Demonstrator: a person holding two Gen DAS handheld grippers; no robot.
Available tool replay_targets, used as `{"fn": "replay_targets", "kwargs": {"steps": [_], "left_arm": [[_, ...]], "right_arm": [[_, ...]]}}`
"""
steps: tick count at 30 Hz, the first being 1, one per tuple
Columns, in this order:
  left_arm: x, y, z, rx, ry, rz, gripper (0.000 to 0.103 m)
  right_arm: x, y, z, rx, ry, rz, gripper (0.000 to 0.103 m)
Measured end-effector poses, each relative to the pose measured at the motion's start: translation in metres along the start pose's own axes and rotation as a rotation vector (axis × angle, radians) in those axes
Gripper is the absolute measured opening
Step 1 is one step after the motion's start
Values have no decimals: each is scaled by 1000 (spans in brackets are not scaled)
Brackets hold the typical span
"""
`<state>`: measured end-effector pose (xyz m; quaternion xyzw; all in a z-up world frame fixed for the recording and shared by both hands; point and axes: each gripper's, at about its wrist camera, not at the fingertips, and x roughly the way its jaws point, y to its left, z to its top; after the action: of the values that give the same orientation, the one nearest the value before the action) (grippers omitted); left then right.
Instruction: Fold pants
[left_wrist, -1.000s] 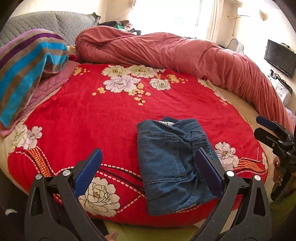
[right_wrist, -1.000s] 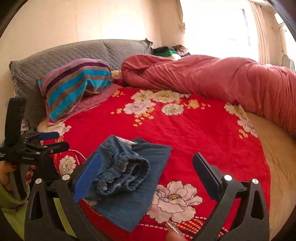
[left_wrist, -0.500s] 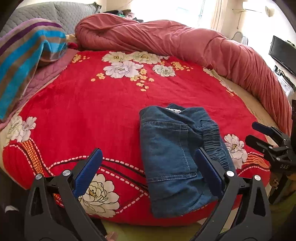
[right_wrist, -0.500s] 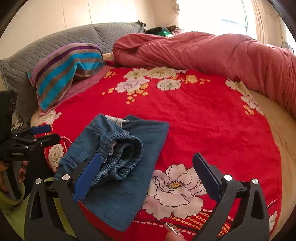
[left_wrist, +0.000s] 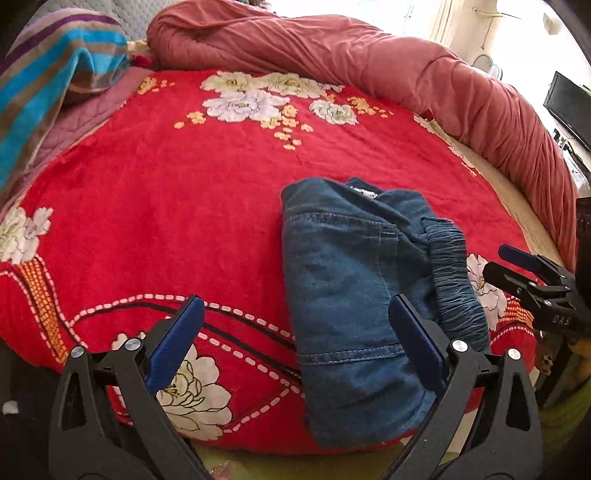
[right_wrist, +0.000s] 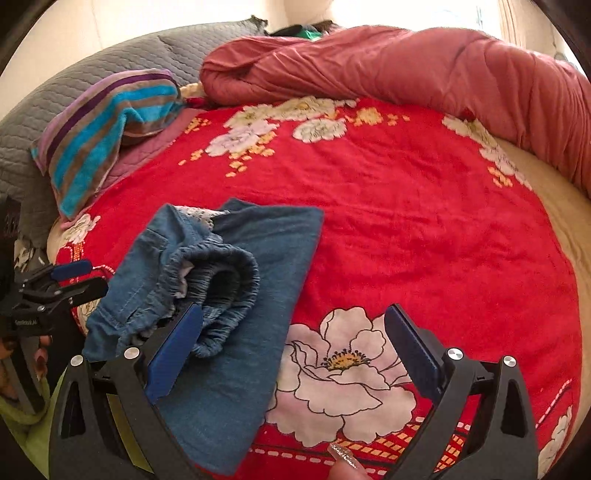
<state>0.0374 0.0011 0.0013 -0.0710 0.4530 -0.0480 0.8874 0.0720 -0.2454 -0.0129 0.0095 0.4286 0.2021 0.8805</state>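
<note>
Both cameras have moved closer over 1 second. The pants (left_wrist: 354, 295) lie folded at the blanket's (left_wrist: 184, 221) near edge; left gripper (left_wrist: 295, 339) and right gripper (right_wrist: 291, 343) gape empty, so folding looks nearly finished.

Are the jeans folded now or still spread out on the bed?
Folded. The jeans lie as a compact layered bundle on the red blanket, elastic waistband bunched on top, no legs extended. Both grippers' jaws are open, holding nothing.
</note>
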Motion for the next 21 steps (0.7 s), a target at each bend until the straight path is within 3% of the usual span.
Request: {"fn": "replay_targets", "kwargs": {"steps": [5,8,9,21], "left_arm": [[13,1,0,-14,31,-26,93],[21,-1,1,-16,48,-41,93],[24,-2,2,-16,55,-50,93],[51,-14,7,43,99,-75,93]], "right_arm": [[12,-1,1,17,39,33,96],[20,-1,2,33,73,80,69],[24,0,2,32,92,94,67],[50,0,4,59,149,152,63]]}}
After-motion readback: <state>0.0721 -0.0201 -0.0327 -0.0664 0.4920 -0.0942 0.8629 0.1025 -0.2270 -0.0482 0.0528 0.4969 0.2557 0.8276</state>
